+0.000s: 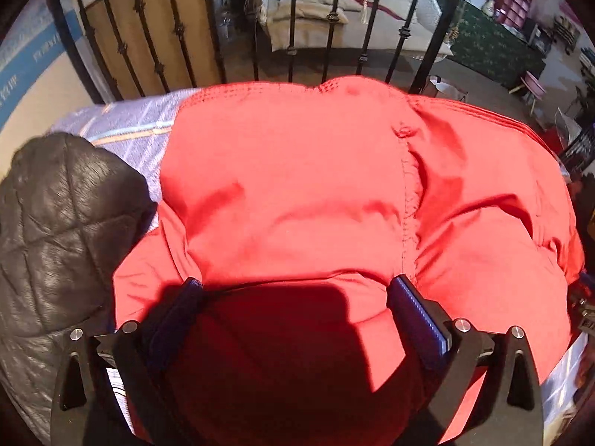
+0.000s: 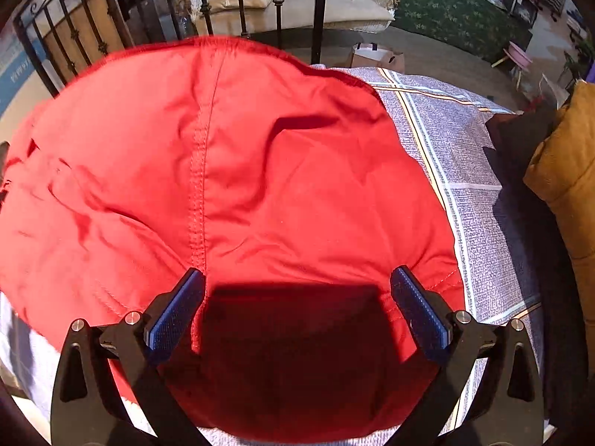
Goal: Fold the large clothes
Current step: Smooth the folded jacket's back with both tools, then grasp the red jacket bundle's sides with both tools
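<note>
Both tools are spread wide, nothing between their pads. On the left wrist view, far left, a black quilted jacket [image 1: 63, 230] sits heaped on the bed, its edge just beside the red garment [image 1: 297, 186]. A strip of the grey plaid bedsheet [image 1: 126, 130] shows between the two. Centre frame, the left tool [image 1: 297, 290] hangs over the near part of the red garment, blue pads [image 1: 416, 312] apart on either side of a deep shadow thrown onto the cloth. A stitched seam [image 1: 409, 193] runs down the fabric just right of centre, ending close to the right-hand pad. Behind it all stands a black iron railing [image 1: 293, 22].

Over to the right wrist view: the red garment [image 2: 223, 171] fills the left and middle, lying spread and rumpled on the bed, a stitched seam [image 2: 199, 186] running down toward the left-hand pad. The right tool [image 2: 297, 282] is over the garment's near edge, fingers [image 2: 174, 312] wide apart, the gap between them showing only shadowed red cloth. Whether either tool's pads touch the fabric, I can't tell. Right of the garment, the bedsheet [image 2: 476, 171] lies bare, and at the far right edge sits a mustard-yellow cushion [image 2: 569, 171].
</note>
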A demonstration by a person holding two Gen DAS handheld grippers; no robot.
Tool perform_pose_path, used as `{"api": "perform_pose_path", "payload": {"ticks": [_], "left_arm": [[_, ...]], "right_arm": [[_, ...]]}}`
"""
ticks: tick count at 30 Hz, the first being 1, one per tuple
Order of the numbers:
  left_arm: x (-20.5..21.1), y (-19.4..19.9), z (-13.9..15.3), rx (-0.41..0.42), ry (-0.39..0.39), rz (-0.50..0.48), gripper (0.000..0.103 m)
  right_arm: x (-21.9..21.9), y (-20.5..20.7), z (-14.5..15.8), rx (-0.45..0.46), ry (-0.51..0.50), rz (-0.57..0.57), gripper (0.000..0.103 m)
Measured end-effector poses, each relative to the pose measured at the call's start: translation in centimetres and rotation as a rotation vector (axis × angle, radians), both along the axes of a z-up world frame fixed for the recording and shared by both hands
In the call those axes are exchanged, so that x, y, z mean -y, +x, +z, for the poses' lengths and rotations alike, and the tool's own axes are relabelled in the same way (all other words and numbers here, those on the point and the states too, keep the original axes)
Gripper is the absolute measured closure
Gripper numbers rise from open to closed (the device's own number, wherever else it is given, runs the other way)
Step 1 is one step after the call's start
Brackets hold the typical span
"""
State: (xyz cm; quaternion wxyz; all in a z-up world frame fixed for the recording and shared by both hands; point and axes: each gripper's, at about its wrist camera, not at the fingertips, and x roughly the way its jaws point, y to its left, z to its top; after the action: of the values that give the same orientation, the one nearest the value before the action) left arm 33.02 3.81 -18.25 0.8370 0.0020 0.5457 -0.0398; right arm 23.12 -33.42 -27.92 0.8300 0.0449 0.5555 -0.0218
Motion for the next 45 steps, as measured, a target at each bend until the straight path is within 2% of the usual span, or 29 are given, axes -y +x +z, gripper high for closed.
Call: {"api": "perform_pose_path", "payload": {"ticks": [3,5,8,19,26,31,34,37,39,42,44,45], "left_arm": [[-0.3,1.7,-0.7,-0.055,-0.043,0.017,0.004],[-0.5,2.5,-1.2,-0.067,-0.058,0.009,0.004],[-0.7,2.5,-2.0,-0.067,-0.071,-0.001,0.004],[0.0,2.4,-2.9,-0.039,-0.066,0.0,0.003],[1.0,0.8,-2.3,-0.001,-0.025,0.006,0.004],[-0.1,-2.6,0.7,0.073,-0.022,0.021,0.006],[-1.9,-5.5,3.9,0.141,-0.082,0.028,0.006],[-4.7,-8.0,6.1,0.187,-0.114,0.035,0.006],[-6.6,-8.8,6.5,0.175,-0.111,0.048,0.006],[-9.7,-9.4,6.3,0.14,-0.149,0.074,0.006],[-11.5,-9.4,6.0,0.108,-0.205,0.099,0.006],[-12.5,-9.5,5.5,0.087,-0.258,0.119,0.006]], "right_arm": [[0.2,-1.9,-0.6,-0.028,0.03,-0.008,0.004],[0.4,-1.3,-1.3,-0.052,0.058,-0.006,0.004],[0.8,-0.9,-2.2,-0.074,0.092,0.002,0.004],[1.1,0.3,-4.1,-0.089,0.078,0.009,0.004],[0.3,-1.0,-3.1,-0.055,0.03,-0.001,0.004],[0.6,-3.9,-0.5,0.013,0.021,0.035,0.005],[2.4,-6.6,1.9,0.093,0.083,0.045,0.005],[5.9,-8.4,3.9,0.143,0.17,-0.016,0.005],[9.1,-8.6,4.7,0.153,0.251,-0.093,0.005],[14.1,-9.0,4.2,0.138,0.405,-0.198,0.005],[16.5,-9.2,3.0,0.109,0.525,-0.237,0.005],[17.4,-8.8,2.5,0.095,0.571,-0.244,0.005]]}}
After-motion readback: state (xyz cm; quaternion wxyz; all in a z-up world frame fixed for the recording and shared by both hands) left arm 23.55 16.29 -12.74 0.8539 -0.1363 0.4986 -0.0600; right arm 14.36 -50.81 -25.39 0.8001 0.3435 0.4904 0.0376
